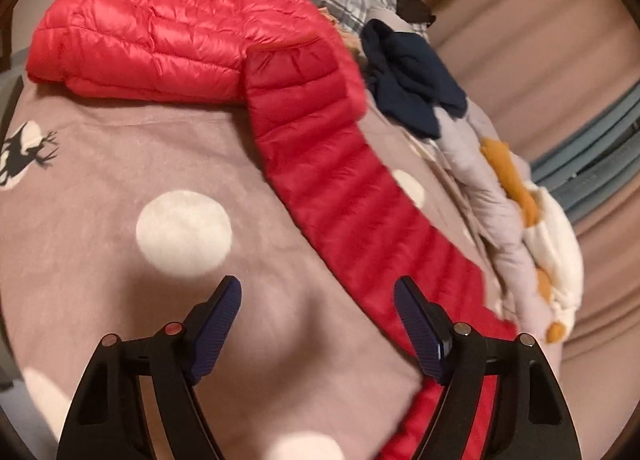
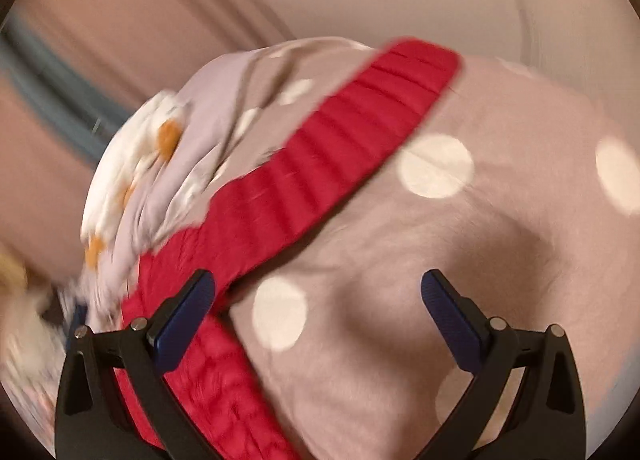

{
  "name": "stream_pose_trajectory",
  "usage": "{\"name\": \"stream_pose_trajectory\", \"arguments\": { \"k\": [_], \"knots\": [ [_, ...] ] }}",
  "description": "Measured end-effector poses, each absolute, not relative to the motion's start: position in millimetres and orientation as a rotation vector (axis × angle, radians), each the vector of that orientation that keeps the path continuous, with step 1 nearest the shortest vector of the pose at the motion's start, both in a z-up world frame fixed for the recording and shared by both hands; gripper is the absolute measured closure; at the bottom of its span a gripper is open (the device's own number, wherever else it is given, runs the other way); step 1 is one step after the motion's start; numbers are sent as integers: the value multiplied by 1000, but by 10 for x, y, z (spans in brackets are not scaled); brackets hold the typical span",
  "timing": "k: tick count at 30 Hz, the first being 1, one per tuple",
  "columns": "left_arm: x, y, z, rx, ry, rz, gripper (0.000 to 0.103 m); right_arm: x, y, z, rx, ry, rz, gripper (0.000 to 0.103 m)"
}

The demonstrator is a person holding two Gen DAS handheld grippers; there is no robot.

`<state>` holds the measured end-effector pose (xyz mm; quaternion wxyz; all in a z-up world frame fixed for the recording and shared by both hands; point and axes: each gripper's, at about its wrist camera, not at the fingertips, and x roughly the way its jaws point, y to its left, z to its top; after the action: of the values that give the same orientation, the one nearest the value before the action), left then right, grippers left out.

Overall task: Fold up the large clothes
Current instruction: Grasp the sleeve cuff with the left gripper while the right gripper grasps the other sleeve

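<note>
The left gripper (image 1: pixel 318 292) has its 2 fingers (image 1: pixel 218 324) spread wide with nothing between them, hovering over bare pink bedspread (image 1: pixel 100 164); only the finger at 3 o'clock overlaps the red sleeve (image 1: pixel 340 180) in this view, and whether it touches the fabric cannot be told. The right gripper (image 2: pixel 318 288) is likewise parted and empty, its fingers (image 2: pixel 186 316) straddling a white dot of the bedspread (image 2: pixel 500 240), with the finger at 9 o'clock passing over the sleeve (image 2: pixel 320 148). Both tools therefore seem poised for a pick, not carrying anything. Outward from the left fingers, the sleeve runs as a long quilted band from about 5 o'clock up toward 12 o'clock, where it joins the body of the red down jacket (image 1: pixel 140 32), which lies bunched and partly doubled over at 11 o'clock on the bed. The sleeve is stretched out straight and flat, probably so it can be folded back across the body in 1 clean move. In the right view its cuff end lies at about 1 o'clock, free on the bedspread. Beside the sleeve at 3 o'clock in the left view sit a navy garment (image 1: pixel 412 84) and a crumpled daisy-print quilt (image 1: pixel 532 228), pushed toward the bed's edge, likely to leave folding room. The right view is motion-blurred, so fine contact there is uncertain.
</note>
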<state>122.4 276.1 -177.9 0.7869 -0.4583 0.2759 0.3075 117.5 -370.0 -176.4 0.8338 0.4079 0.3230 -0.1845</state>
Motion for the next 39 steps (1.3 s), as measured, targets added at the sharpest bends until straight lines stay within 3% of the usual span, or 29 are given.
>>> {"name": "stream_pose_trajectory", "arguments": {
  "k": [8, 14, 16, 17, 18, 20, 24, 27, 29, 32, 34, 35, 36, 39],
  "knots": [
    [1577, 3313, -2395, -1349, 548, 280, 24, 1533, -4002, -1901, 773, 733, -406, 0],
    [1910, 3454, -2428, -1262, 523, 108, 25, 1522, -4449, -2128, 919, 633, -426, 0],
    [2033, 3427, -2413, -1176, 566, 97, 34, 1497, -4540, -2129, 968, 592, -416, 0],
    [2076, 3415, -2415, -1143, 586, 111, 44, 1461, -4596, -2151, 1010, 556, -424, 1],
    [2093, 3406, -2420, -1112, 604, 144, 62, 1410, -4639, -2162, 1050, 520, -428, 1],
    [2061, 3439, -2500, -1098, 609, 255, 87, 1299, -4731, -2192, 1126, 421, -433, 0],
    [1970, 3441, -2472, -1103, 594, 354, 90, 1328, -4820, -2176, 1134, 346, -404, 0],
    [1983, 3241, -2254, -919, 609, 473, 93, 1416, -4815, -2139, 1124, 299, -387, 3],
    [1953, 3115, -2137, -821, 601, 503, 93, 1611, -4840, -2184, 1176, 284, -279, 16],
    [1905, 3074, -2085, -894, 580, 383, 93, 1706, -4845, -2289, 1188, 240, -238, 29],
    [1908, 3031, -2010, -896, 551, 356, 93, 1711, -4834, -2311, 1171, 253, -279, 50],
    [1925, 3014, -1968, -876, 549, 362, 93, 1704, -4862, -2355, 1201, 283, -289, 82],
    [1914, 3001, -1933, -857, 557, 370, 93, 1687, -4898, -2405, 1243, 297, -275, 99],
    [1992, 2931, -1840, -865, 572, 325, 93, 1488, -5001, -2394, 1280, 294, -296, 99]
  ]
}}
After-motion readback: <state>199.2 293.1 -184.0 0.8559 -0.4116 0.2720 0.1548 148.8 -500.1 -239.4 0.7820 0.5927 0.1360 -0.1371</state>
